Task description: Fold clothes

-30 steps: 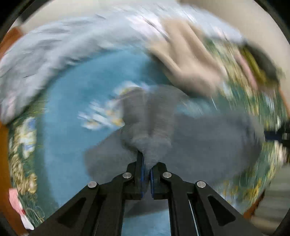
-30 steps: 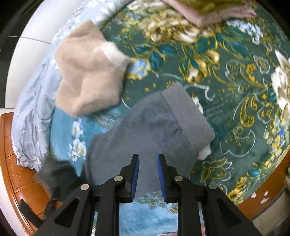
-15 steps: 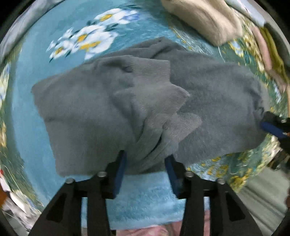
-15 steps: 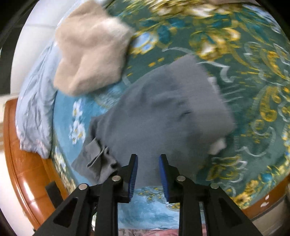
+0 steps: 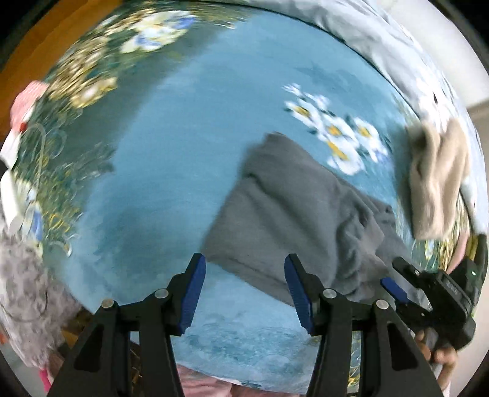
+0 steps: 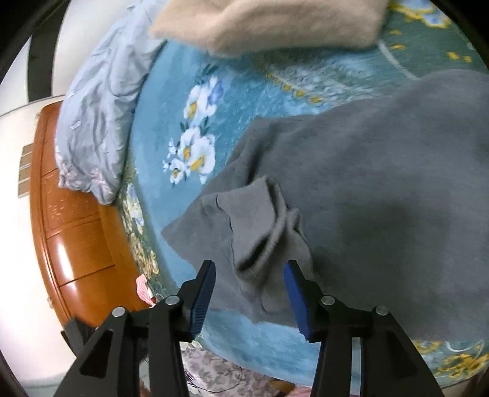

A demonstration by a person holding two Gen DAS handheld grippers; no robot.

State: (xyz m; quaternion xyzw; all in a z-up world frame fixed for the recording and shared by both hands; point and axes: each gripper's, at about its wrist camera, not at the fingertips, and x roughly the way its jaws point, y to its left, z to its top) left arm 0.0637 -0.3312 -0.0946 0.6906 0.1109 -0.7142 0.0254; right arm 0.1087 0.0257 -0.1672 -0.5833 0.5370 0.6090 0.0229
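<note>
A grey sweater (image 6: pixel 382 189) lies on the blue floral blanket (image 6: pixel 275 91), with a folded-over sleeve (image 6: pixel 259 220) bunched at its near left edge. My right gripper (image 6: pixel 249 297) is open, its jaws on either side of that sleeve end, holding nothing. In the left wrist view the sweater (image 5: pixel 293 213) lies right of centre. My left gripper (image 5: pixel 244 291) is open and empty, just off the sweater's near edge. The right gripper (image 5: pixel 397 287) shows at the right of that view, over the sweater.
A beige garment (image 6: pixel 269 24) lies beyond the sweater, also seen in the left wrist view (image 5: pixel 437 180). A pale blue quilt (image 6: pixel 101 100) is bunched at the left by the wooden bed frame (image 6: pixel 79 232). A pink item (image 5: pixel 24 103) lies at the blanket's edge.
My left gripper let go of the grey sleeve, opened wide and drew back to the left. My right gripper opened wider and moved in close over the dropped sleeve.
</note>
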